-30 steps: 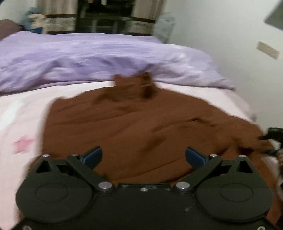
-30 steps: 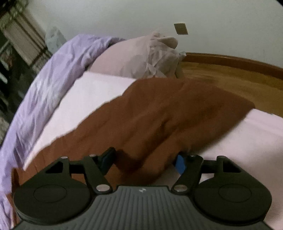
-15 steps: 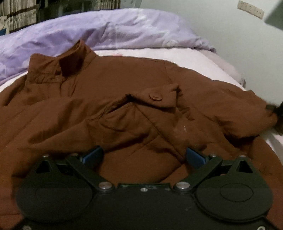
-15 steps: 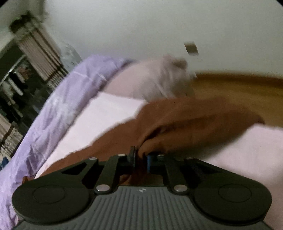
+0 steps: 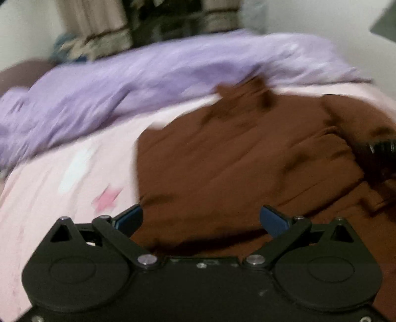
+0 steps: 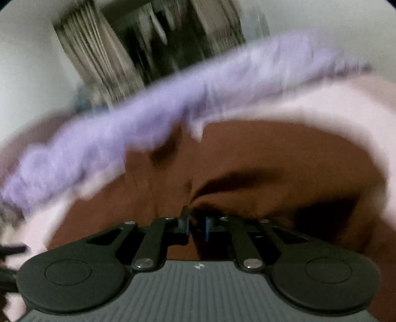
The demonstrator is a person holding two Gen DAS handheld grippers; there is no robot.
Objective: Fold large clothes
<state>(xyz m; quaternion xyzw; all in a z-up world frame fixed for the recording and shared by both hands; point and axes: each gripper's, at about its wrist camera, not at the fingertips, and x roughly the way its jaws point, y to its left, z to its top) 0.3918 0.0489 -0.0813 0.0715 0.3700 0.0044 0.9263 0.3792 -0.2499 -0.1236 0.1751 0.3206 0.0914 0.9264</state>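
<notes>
A large brown jacket (image 5: pixel 242 158) lies spread on the pink bed sheet (image 5: pixel 61 178), collar towards the purple duvet. My left gripper (image 5: pixel 201 219) is open and empty, hovering over the jacket's near edge. My right gripper (image 6: pixel 195 224) is shut on a fold of the brown jacket (image 6: pixel 259 158) and lifts it; the cloth bunches at its tips. The right gripper also shows dark and blurred at the right edge of the left wrist view (image 5: pixel 381 151).
A crumpled purple duvet (image 5: pixel 148 74) lies across the far side of the bed. Striped curtains (image 5: pixel 104 27) and a dark window stand behind it. A white wall (image 5: pixel 321 17) is at the right. Both views are motion-blurred.
The right gripper shut on the jacket's sleeve side and swung it up and leftwards, now facing the duvet. The left gripper stayed open and pulled back towards the jacket's left near edge.
</notes>
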